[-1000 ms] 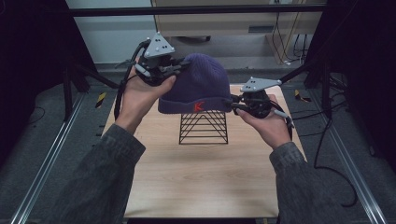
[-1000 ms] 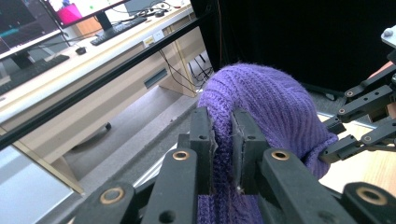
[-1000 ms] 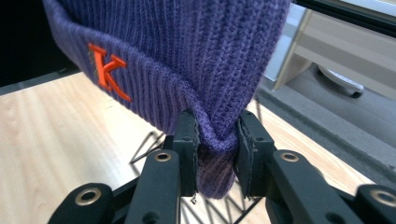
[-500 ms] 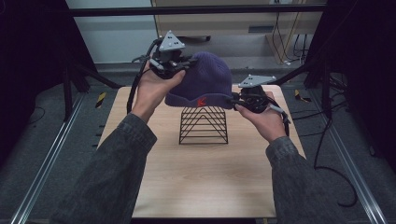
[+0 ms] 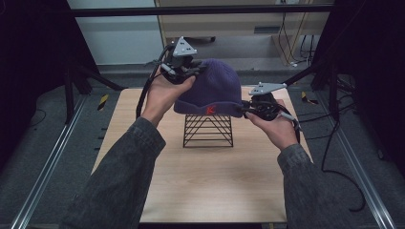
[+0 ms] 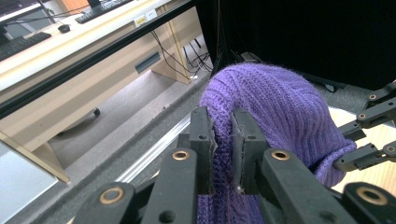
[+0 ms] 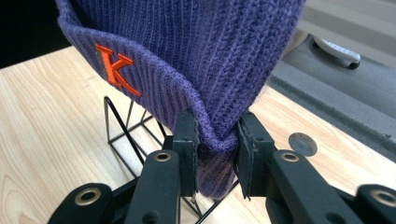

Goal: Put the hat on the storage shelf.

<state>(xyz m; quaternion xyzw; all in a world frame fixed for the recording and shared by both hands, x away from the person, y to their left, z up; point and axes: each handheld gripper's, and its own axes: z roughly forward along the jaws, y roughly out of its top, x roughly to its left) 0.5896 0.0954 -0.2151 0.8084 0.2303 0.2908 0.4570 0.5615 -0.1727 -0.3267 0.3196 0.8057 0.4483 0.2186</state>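
Up close, the left gripper [image 6: 222,140] has its black fingers [image 6: 201,140] clamped on a fold of purple knit near the crown of the beanie [image 6: 280,116], the ribbed wool bunched between the worn pads. Likewise the right gripper [image 7: 217,154] pinches the folded cuff of the beanie [image 7: 196,46], a thick double layer squeezed into a narrow ridge between its fingers [image 7: 187,140]. On that cuff sits an orange embroidered letter K [image 7: 114,70]; in the high view it reads as a small red mark [image 5: 208,110]. From above, the beanie [image 5: 212,88] hangs rounded between the left gripper [image 5: 184,71], at its top rear, and the right gripper [image 5: 248,109], at its lower edge, directly over a black wire stand [image 5: 208,130] shaped like a stepped pyramid. Whether the cuff touches the stand's top I cannot tell, since the hat covers it. The stand rests on a pale wood-grain surface [image 5: 205,186]. A small round grey disc [image 7: 302,143] lies flush in the wood beyond the right fingers. Both sleeves are cut off at the bottom edge.
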